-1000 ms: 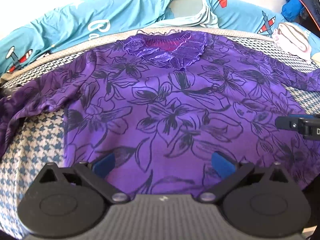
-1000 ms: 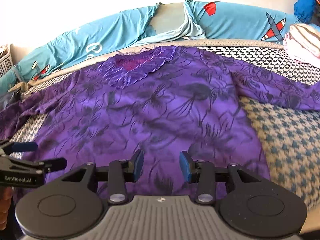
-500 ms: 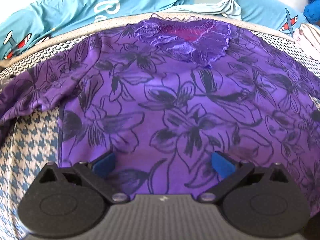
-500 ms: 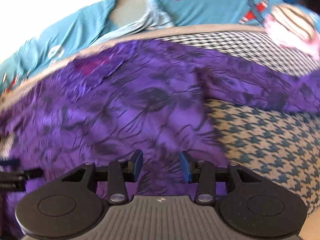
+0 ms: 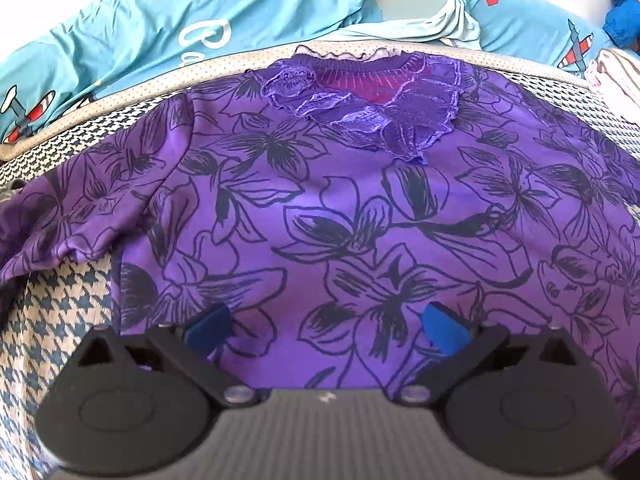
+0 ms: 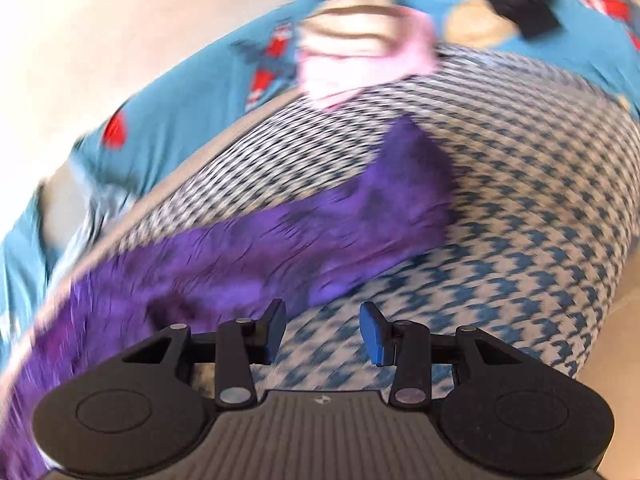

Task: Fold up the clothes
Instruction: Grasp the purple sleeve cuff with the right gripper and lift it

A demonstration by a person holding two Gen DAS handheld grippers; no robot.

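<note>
Right hand-held gripper (image 6: 322, 334) now swung out to the purple blouse's (image 5: 360, 220) sleeve (image 6: 360, 216), both hand-held grippers open, empty; neckline (image 5: 368, 92) away.

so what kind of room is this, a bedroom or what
Probably a bedroom: the purple floral top lies spread on a houndstooth cover, with blue aeroplane-print bedding bunched behind it against a pale wall.
</note>
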